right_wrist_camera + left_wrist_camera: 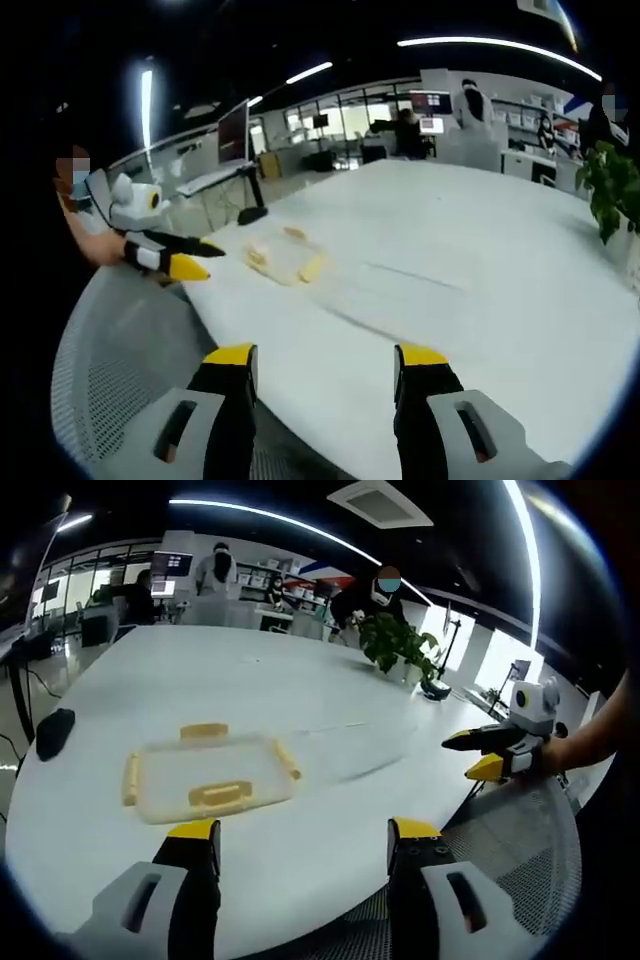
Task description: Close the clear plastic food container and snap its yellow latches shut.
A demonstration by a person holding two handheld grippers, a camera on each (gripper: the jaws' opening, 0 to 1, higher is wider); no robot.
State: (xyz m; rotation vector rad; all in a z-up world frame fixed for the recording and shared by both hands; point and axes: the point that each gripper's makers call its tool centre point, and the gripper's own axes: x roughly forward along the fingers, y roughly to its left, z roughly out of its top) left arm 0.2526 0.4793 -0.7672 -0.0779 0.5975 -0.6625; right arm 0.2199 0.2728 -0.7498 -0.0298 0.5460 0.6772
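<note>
Left gripper view, left to right: a dark object (55, 732) lies near the far left edge of your white table (300, 690), too blurred to identify. Next, the clear plastic container (210, 775) sits flat on the table with its lid on, just ahead of your left gripper (303, 842). Its yellow latches (216, 796) show on all four sides; whether they're snapped down I can't tell. Your left gripper's jaws are wide apart, holding nothing, short of the container. Further right a potted plant (400, 645) stands at the table's far edge. At far right your right gripper (482, 754) hangs over the table edge, jaws parted, empty.

Right gripper view, left to right: your left gripper (195, 257) comes in from the left, yellow tips parted. Just beside it, on the table (480, 260), is the container (285, 258), small and blurry. Your right gripper (325, 368) sits at the bottom, jaws apart, well away from the container. The plant (612, 190) is at far right.
</note>
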